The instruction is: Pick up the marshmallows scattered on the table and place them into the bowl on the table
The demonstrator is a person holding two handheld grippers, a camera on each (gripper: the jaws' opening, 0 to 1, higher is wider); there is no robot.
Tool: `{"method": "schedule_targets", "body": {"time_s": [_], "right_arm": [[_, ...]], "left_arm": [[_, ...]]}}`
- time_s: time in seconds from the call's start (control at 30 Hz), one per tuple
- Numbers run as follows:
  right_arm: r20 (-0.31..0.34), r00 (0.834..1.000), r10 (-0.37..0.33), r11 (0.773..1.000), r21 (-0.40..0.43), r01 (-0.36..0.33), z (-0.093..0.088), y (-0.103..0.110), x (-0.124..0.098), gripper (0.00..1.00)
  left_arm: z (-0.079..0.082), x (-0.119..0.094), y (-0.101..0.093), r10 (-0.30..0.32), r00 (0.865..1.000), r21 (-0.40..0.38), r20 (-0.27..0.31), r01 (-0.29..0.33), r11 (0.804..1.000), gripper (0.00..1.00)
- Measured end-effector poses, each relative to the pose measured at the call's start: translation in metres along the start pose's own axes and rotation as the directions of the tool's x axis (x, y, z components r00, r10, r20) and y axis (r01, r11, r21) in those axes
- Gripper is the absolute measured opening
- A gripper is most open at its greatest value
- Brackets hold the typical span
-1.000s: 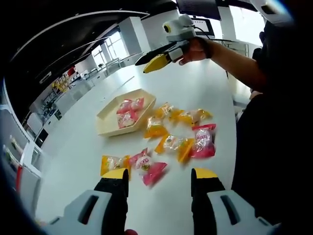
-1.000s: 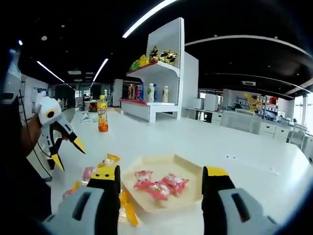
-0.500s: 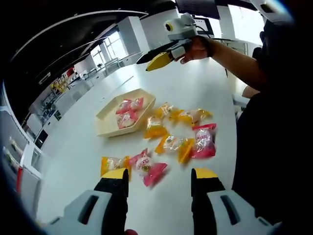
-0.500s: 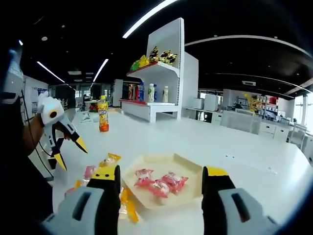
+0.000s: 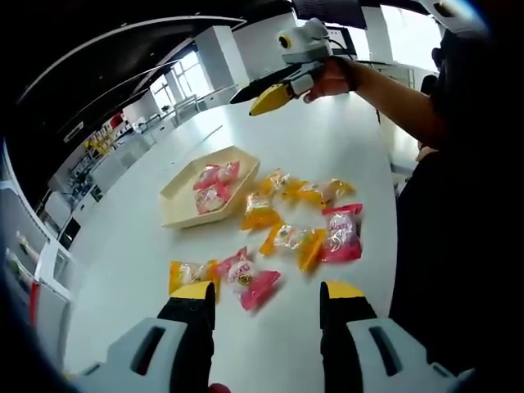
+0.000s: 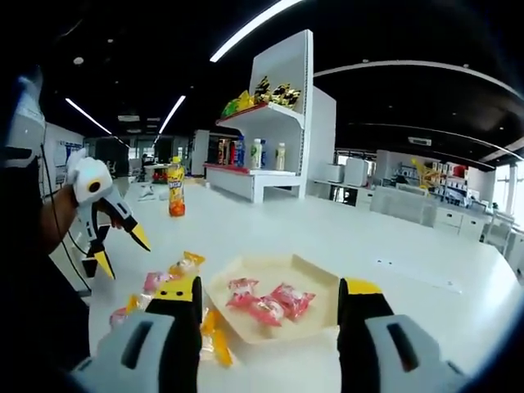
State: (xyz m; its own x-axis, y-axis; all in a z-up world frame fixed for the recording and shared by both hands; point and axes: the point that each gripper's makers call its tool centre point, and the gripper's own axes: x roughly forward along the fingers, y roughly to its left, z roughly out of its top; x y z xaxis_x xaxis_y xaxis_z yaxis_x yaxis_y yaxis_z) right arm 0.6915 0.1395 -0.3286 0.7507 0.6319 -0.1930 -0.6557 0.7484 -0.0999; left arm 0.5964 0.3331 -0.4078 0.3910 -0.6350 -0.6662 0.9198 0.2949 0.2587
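Wrapped marshmallows in pink and yellow packets lie scattered on the white table. A pink one and a yellow one lie just ahead of my left gripper, which is open and empty. More packets lie beyond. The beige hexagonal bowl holds a few pink packets. My right gripper hangs open and empty above the bowl, pink packets inside. It also shows high over the table, right gripper. The left gripper shows open at left.
An orange drink bottle stands on the far table part. A white shelf unit with bottles and snacks rises behind it. The person's arm and dark body border the table's right side.
Almost nothing moved. The right gripper has drifted slightly higher and further from the left camera. The packets and the bowl lie as before.
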Motion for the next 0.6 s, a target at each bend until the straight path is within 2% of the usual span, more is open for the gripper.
{"method": "schedule_targets", "body": {"time_s": [0.4,0.6], "right_arm": [[-0.021,0.999,0.029,0.999,-0.018,-0.03,-0.007,0.009,-0.005,0.65],[-0.057,0.998,0.039,0.998,-0.048,-0.042,-0.015,0.011,-0.007,0.65]], "left_arm": [[0.0,0.0,-0.001,-0.004,1.0,0.001,0.0,0.004,1.0,0.5],[0.002,0.0,-0.002,-0.009,1.0,0.001,0.005,0.009,1.0,0.5]]}}
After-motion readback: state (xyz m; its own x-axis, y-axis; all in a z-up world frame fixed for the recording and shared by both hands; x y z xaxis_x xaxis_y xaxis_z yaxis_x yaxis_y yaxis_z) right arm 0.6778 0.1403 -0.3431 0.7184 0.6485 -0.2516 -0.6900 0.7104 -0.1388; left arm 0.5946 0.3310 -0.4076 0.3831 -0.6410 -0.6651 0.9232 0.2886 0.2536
